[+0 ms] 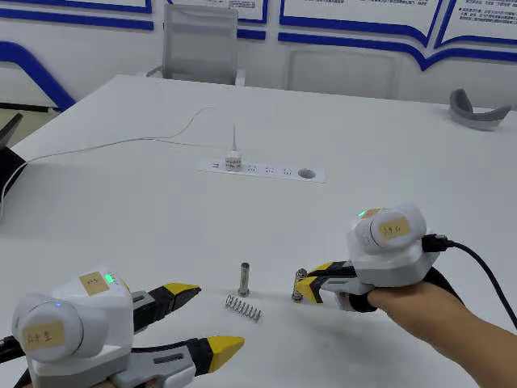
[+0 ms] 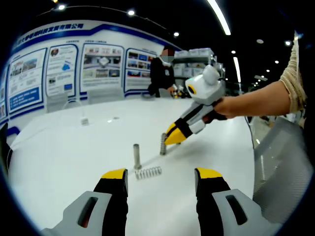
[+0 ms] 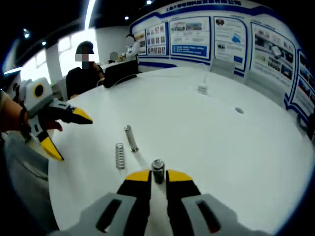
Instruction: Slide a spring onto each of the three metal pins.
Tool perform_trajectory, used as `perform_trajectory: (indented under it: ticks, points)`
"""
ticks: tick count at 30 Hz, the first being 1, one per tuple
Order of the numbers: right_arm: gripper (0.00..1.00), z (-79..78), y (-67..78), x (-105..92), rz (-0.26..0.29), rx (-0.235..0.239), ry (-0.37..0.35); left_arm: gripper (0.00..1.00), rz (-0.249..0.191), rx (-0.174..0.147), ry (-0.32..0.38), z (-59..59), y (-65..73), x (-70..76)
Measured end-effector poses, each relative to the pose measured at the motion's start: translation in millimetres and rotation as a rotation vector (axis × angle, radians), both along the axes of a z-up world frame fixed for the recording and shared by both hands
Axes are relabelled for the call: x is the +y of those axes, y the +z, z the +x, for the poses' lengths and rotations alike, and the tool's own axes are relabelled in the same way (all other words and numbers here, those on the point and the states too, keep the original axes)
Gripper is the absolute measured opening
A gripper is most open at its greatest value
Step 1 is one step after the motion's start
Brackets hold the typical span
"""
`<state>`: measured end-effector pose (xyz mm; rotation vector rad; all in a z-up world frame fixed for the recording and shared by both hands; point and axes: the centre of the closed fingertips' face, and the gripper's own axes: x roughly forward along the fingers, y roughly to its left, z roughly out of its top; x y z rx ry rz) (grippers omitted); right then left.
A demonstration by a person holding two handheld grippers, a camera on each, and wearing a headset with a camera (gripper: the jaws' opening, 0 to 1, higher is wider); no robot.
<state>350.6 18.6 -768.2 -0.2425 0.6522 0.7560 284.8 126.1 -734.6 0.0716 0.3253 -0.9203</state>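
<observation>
A bare metal pin stands upright on the white table, and a loose spring lies just in front of it. A second pin stands to its right, ribbed as if a spring sits on it. My right gripper is shut on this second pin, whose top shows between the yellow tips of the right gripper. My left gripper hovers open near the front edge, aimed at the spring and the bare pin. Nothing is between the tips of the left gripper.
A white power strip with a small plug and a thin cable lies mid-table. A grey chair stands at the far edge and a grey curved object at the far right. People stand in the background.
</observation>
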Motion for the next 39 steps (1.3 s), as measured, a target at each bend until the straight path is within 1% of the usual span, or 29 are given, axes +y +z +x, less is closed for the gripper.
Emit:
perform_trajectory:
  ticks: [7, 11, 20, 27, 39]
  points:
    - [0.13, -8.8, -3.0, -6.4, 0.003, 0.010, -0.014, 0.56, 0.001, -0.003, -0.002, -0.1, 0.3, -0.8]
    - [0.14, -15.2, -2.9, -4.1, 0.007, 0.011, -0.010, 0.56, 0.001, -0.004, -0.003, -0.2, 0.6, -1.1]
    - [0.14, -29.7, 0.4, 15.5, 0.020, 0.006, 0.035, 0.56, 0.001, -0.010, -0.003, 0.2, 3.4, -1.0]
    - [0.15, -33.8, 0.5, 28.9, 0.034, 0.009, 0.068, 0.55, 0.004, -0.013, -0.003, -0.6, 4.8, -0.4]
    - [0.17, -34.9, -10.4, 52.8, 0.027, 0.024, 0.135, 0.55, 0.003, -0.011, 0.001, -0.2, 4.4, 1.2]
